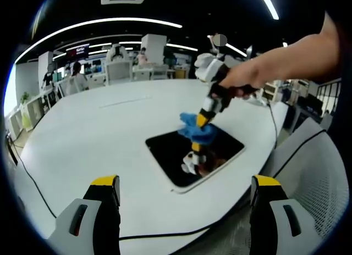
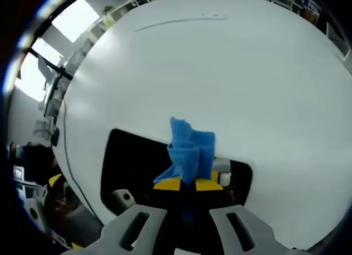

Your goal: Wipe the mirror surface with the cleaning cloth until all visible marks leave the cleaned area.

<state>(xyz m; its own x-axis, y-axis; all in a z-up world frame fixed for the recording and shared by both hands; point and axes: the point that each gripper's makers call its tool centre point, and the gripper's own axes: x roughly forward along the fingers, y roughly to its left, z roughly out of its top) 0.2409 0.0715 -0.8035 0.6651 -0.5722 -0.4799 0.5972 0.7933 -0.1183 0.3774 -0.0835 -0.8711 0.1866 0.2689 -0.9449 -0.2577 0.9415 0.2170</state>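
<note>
A: Where is the crumpled blue cleaning cloth sitting at this point?

B: It is being pinched in the right hand-held gripper, whose jaws are clenching on it, and it is pressing down on the far edge of the dark rectangular mirror with the pale rim. In the right gripper view the cloth is bunching up just above the yellow jaw tips, over the mirror.

A: And the other one?

B: The left hand-held gripper is hanging released, jaws wide apart, well back from the mirror above the round white worktop.

A: How far along is the wiping?

B: I am judging it as under way; the glass is reflecting darkly, and I cannot tell whether any marks are remaining, so the nearer part probably needs passes
</note>
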